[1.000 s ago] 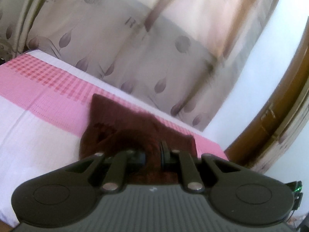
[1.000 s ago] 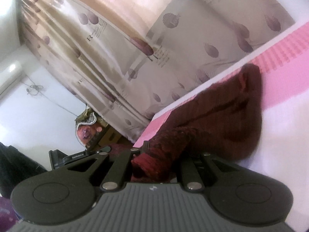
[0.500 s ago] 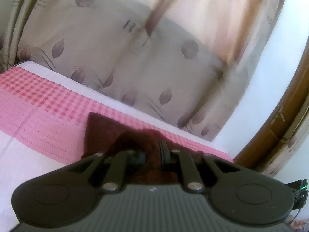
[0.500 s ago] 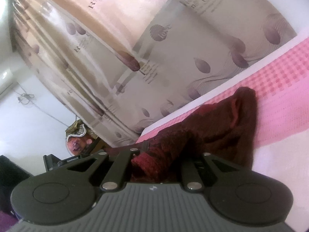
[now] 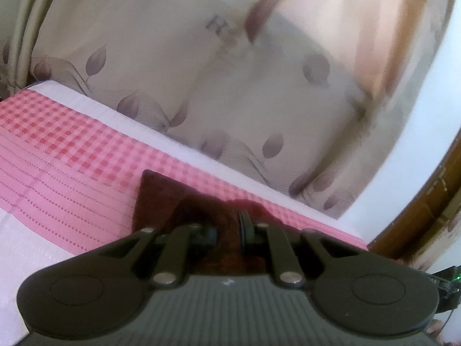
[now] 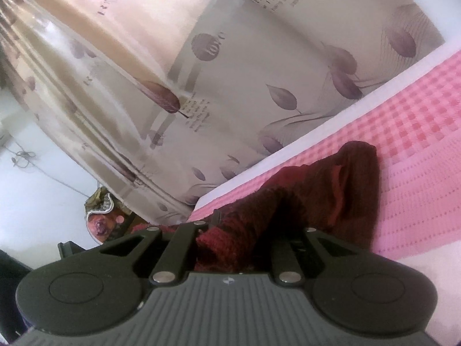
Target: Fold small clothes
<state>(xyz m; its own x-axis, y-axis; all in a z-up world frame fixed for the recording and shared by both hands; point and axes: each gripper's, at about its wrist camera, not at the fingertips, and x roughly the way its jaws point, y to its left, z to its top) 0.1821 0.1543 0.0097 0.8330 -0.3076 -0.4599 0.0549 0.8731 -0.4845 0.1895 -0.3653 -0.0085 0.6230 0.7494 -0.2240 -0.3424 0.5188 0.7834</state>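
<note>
Your left tongs (image 5: 229, 230) are clamped on the maroon cloth (image 5: 161, 199); your right tongs (image 6: 245, 236) pinch a bunched fold of the same cloth (image 6: 331, 201). It lies on the bed's pink checked sheet (image 5: 57, 150), near the curtain (image 5: 201, 72).

Dark maroon garment (image 5: 161, 199) on a cloth (image 5: 57, 155) with pink-and-red checks, dotted pink stripes and white. Beige curtain (image 6: 230, 92) with purple leaf prints; black grippers.

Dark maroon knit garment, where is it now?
Dark maroon knit garment lies on the pink checked bedsheet near its curtain-side edge, bunched between both grippers' jaws.
</note>
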